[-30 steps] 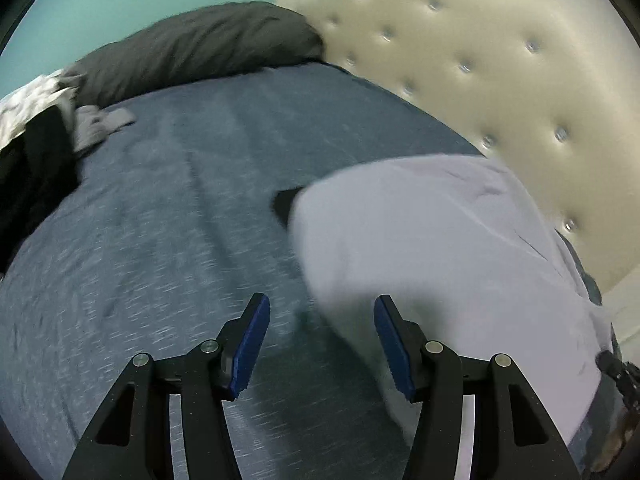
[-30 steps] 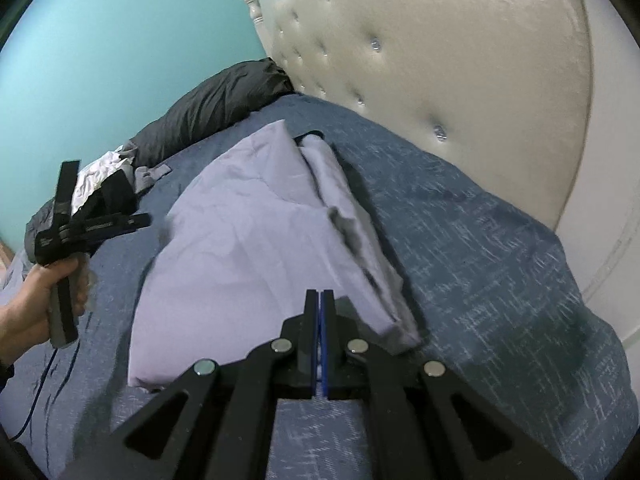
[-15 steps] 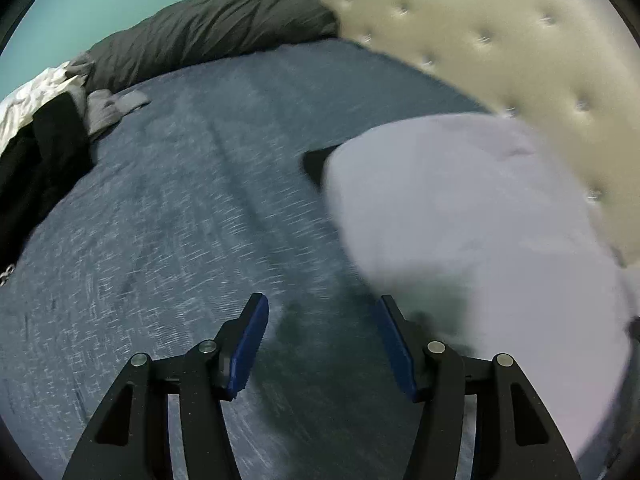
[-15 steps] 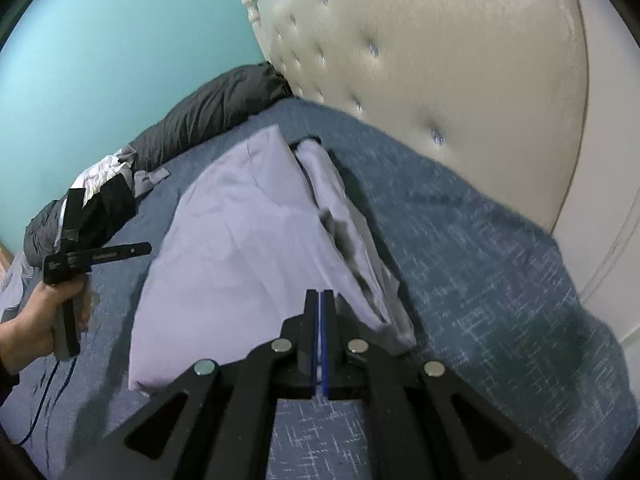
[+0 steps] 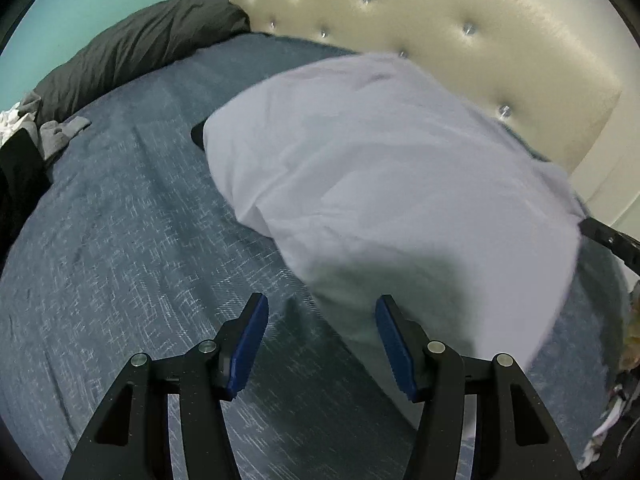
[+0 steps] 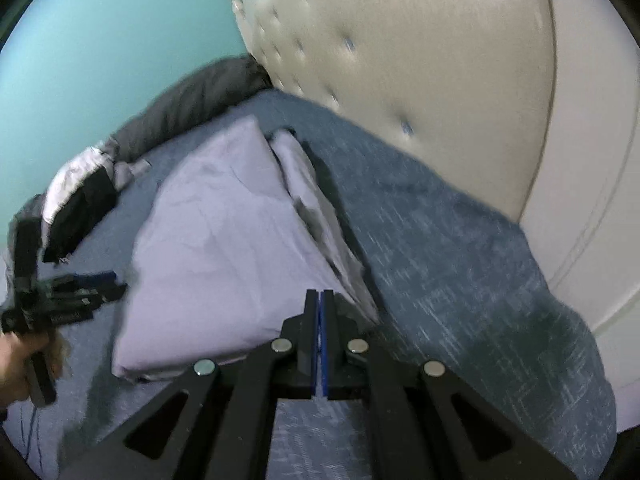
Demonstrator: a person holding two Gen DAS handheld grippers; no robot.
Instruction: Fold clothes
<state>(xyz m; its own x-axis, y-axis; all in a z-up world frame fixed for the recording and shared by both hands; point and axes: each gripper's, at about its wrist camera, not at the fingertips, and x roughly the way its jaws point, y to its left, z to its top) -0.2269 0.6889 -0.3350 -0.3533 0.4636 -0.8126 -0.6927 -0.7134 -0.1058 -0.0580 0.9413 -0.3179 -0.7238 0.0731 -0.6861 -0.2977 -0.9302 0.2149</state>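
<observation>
While hovering low over the bed (image 5: 120, 240), keeping the left gripper (image 5: 321, 308) released: jaws spreading wide, two blue pads closing on nothing. Pointing it at the near, shadowed edge of one lavender garment (image 5: 400, 168), lying folded on the blue cover just ahead. Keeping the right gripper (image 6: 320, 296) clenched, jaws pressing flat together beside the garment's near right corner; impossible to tell whether any cloth is being pinched. Seeing, from the right wrist, one hand (image 6: 16, 360) gripping the left tool's handle near the garment's left edge. Leaving wide open cover left of the garment. Beyond: one dark grey pillow (image 5: 140, 52) lying along the far edge, one small clothes pile (image 5: 24, 148) sitting beside it, one tufted cream headboard (image 5: 460, 32) bordering the bed.
</observation>
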